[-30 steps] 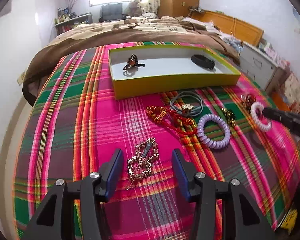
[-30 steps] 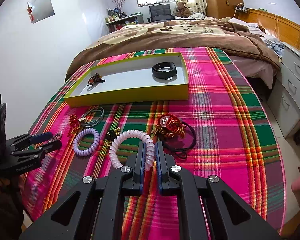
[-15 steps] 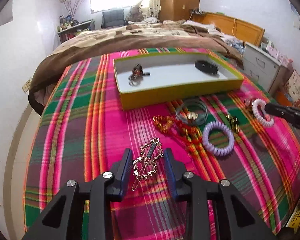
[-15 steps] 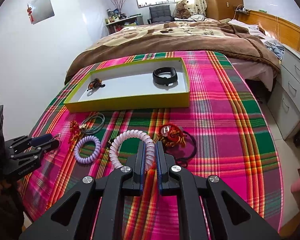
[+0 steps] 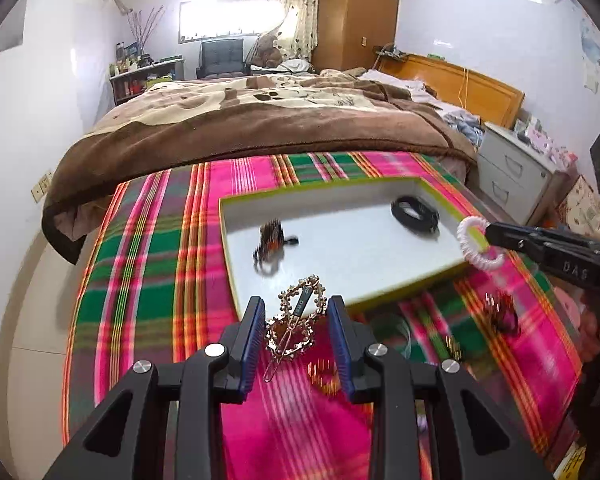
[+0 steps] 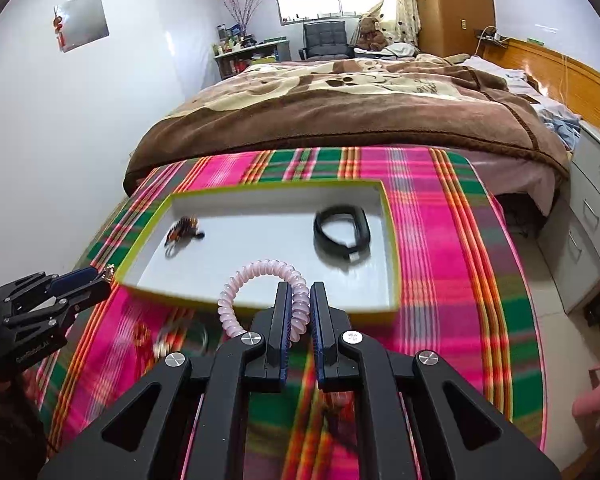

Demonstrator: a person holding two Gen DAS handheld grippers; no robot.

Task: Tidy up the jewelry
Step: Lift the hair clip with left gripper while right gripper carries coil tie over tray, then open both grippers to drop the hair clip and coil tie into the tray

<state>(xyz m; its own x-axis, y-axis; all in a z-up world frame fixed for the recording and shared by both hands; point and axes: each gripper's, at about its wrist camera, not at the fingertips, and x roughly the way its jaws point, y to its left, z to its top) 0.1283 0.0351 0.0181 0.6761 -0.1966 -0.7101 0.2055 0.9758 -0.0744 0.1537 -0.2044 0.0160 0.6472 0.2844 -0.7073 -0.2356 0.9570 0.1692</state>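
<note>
**Plaid cloth, tray and two carried pieces**

Plaid cloth [image 5: 148, 264], pink and green, covering the work surface. Left gripper [image 5: 296, 334]: blue-padded jaws closed on a gold hair clip [image 5: 298, 320], held clear of the cloth just before the near edge of the tray. Yellow-walled tray [image 6: 260, 312], white floor, holding a dark beaded hair tie [image 6: 182, 230] toward its left end and a black band [image 6: 342, 236] toward its right. Right gripper [image 6: 300, 316]: jaws clamped on a pale pink spiral hair tie [image 6: 260, 270], the loop raised over the tray's near wall. Loose pieces on the cloth in front of the tray, blurred: red ornament [image 5: 500, 314], gold item [image 5: 324, 374]
</note>
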